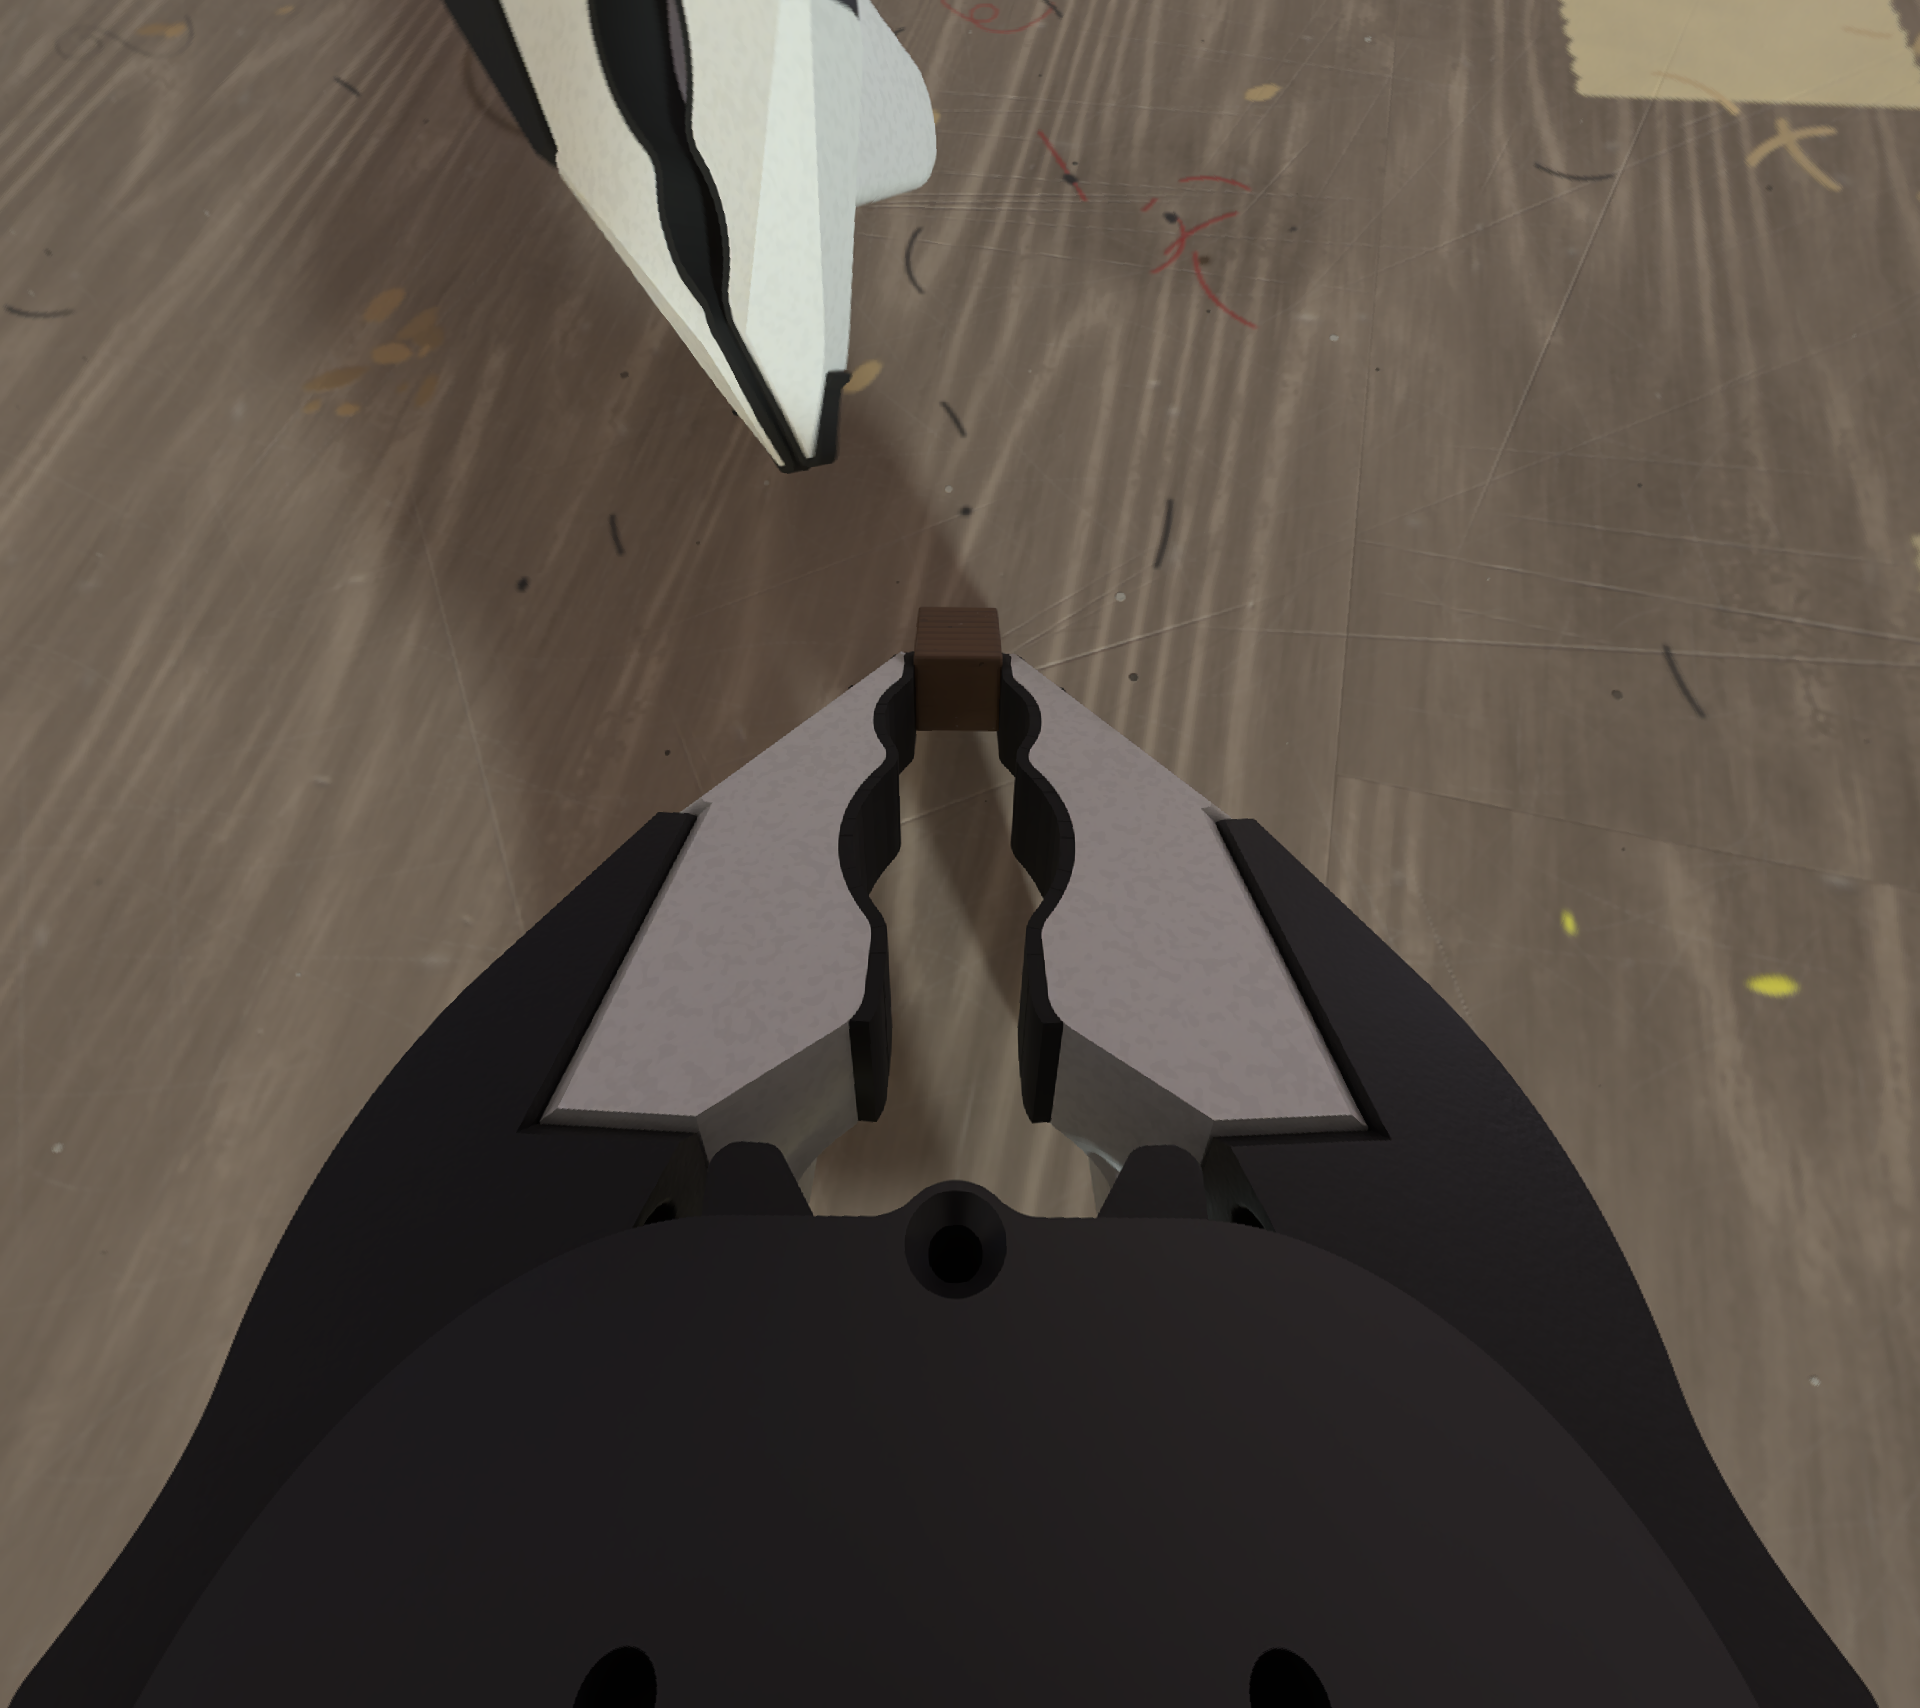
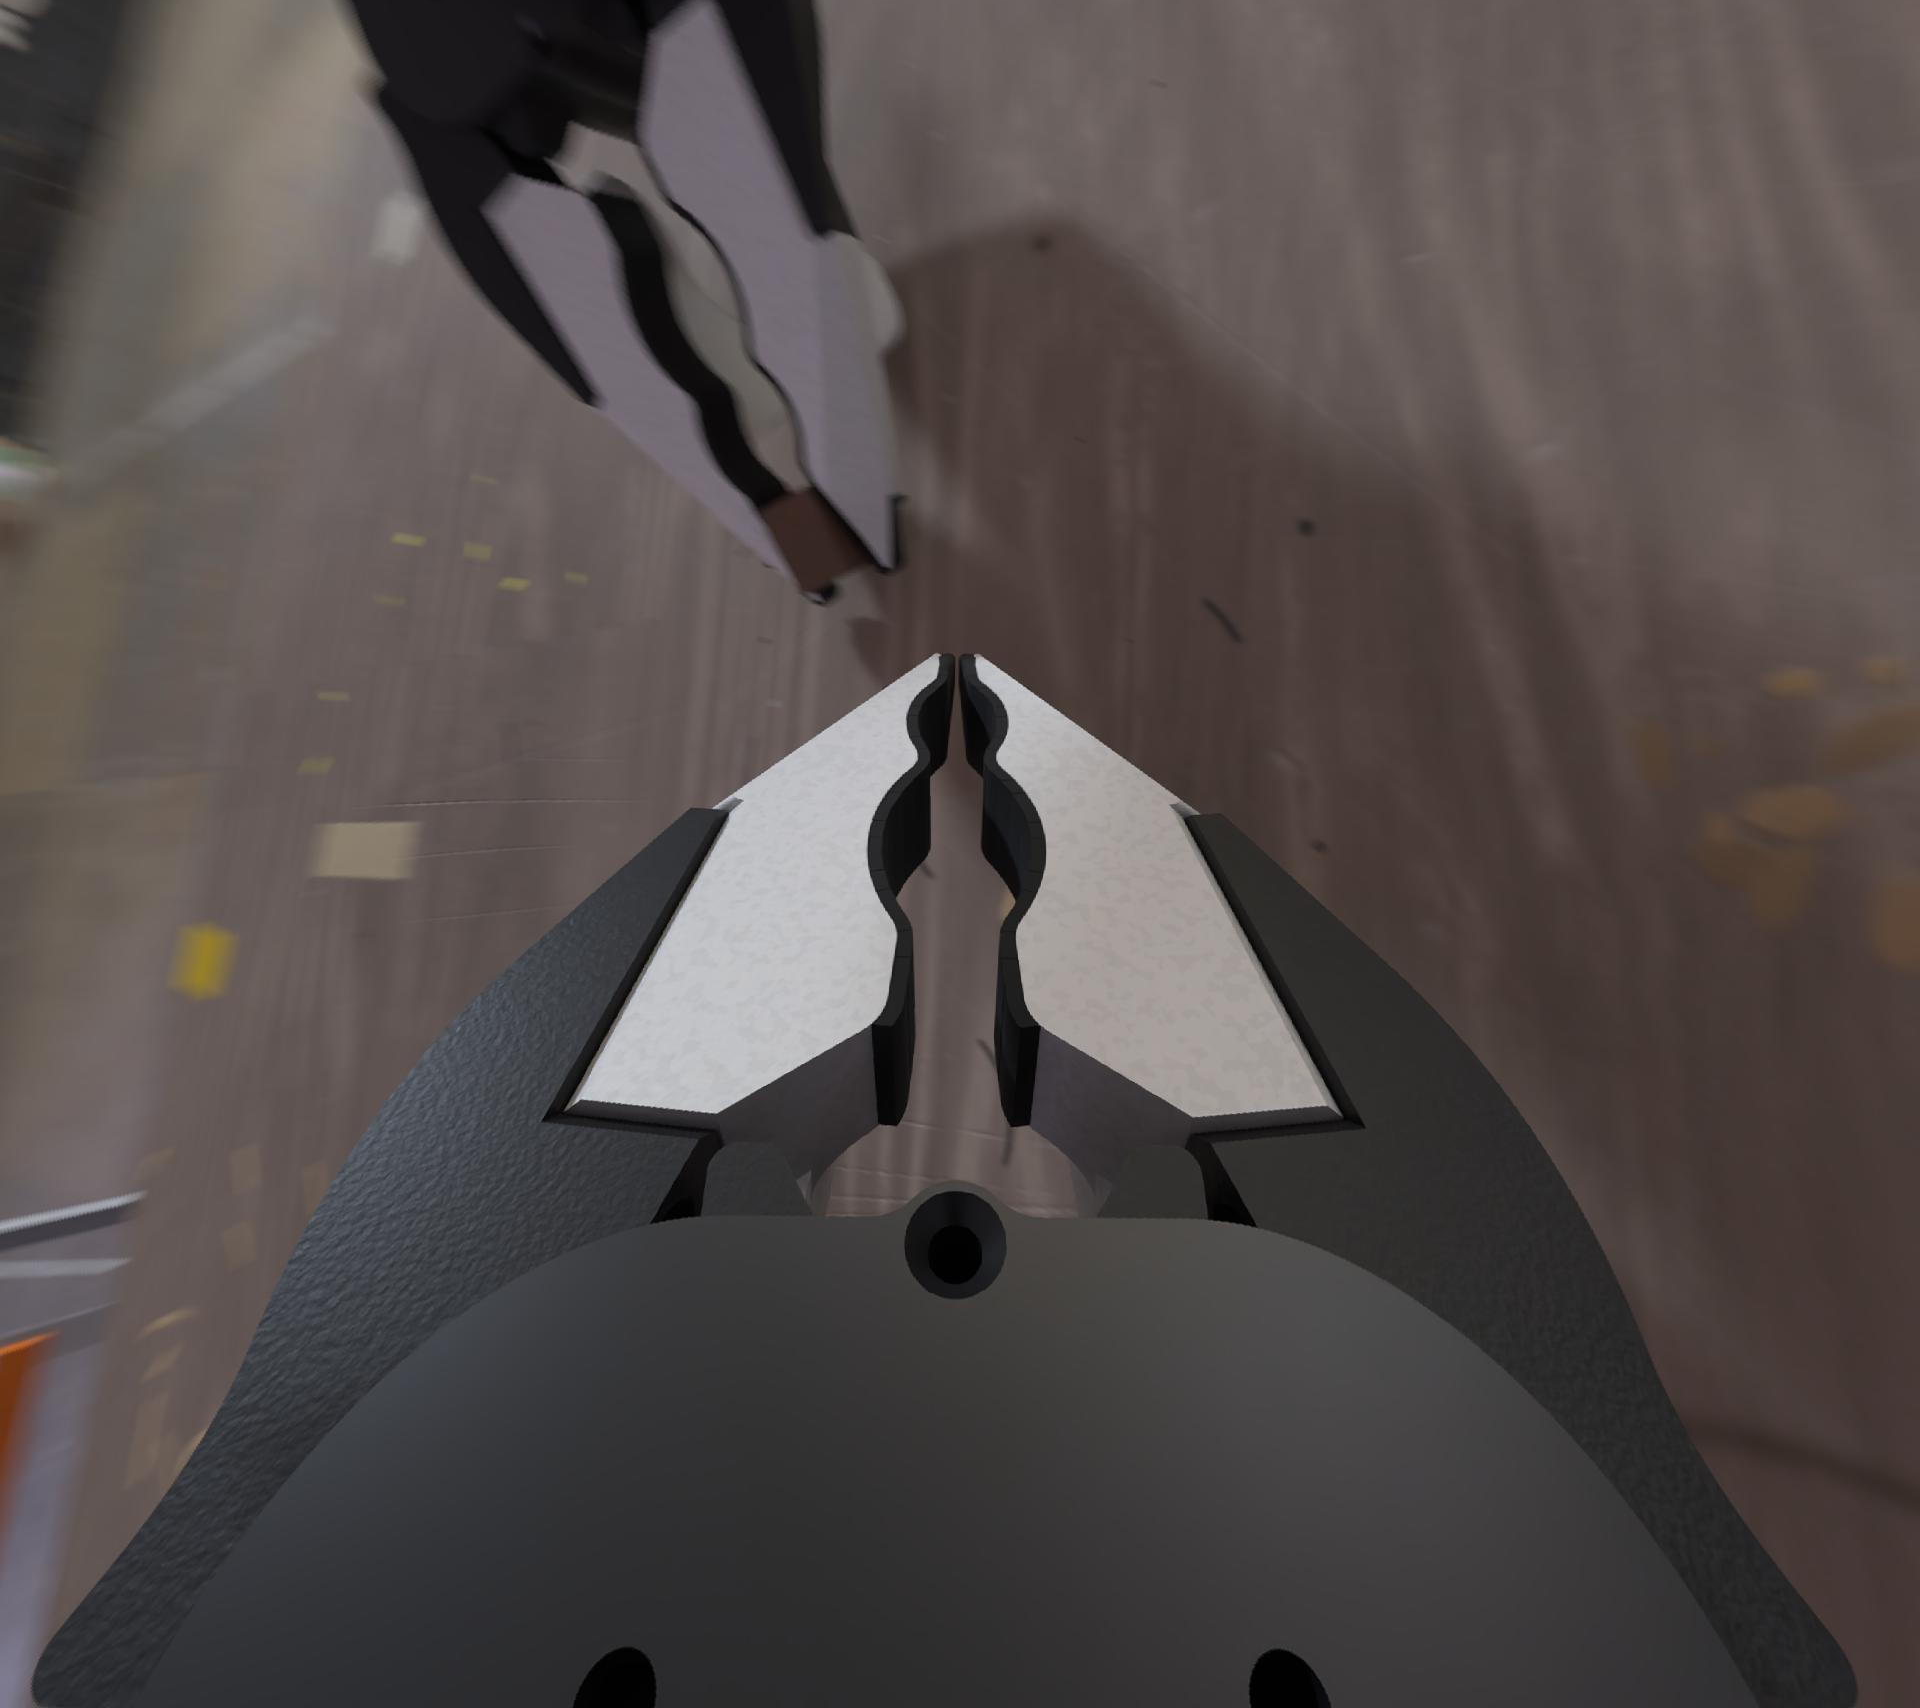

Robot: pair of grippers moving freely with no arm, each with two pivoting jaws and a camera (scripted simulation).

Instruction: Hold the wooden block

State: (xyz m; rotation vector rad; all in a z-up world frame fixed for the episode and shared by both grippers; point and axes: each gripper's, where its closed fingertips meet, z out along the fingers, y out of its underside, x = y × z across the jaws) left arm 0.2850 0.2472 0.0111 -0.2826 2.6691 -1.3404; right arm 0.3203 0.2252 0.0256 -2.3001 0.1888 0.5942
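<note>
A small brown wooden block [image 1: 956, 669] sits clamped between the tips of my left gripper [image 1: 956, 684], above a scuffed brown table. My left gripper is shut on it. My right gripper [image 2: 956, 671] is shut and empty, its tips touching. In the left wrist view the right gripper [image 1: 805, 443] hangs ahead and to the upper left, its tips pointing down towards the block with a gap between them. In the blurred right wrist view the left gripper [image 2: 831, 562] shows ahead with the block [image 2: 816, 546] between its tips.
The wooden table top [image 1: 1455, 515] carries scratches, pen marks and paint spots. A strip of tan tape [image 1: 1735, 48] lies at the far right. In the right wrist view, blurred shapes and an orange patch [image 2: 26, 1419] show at the left edge.
</note>
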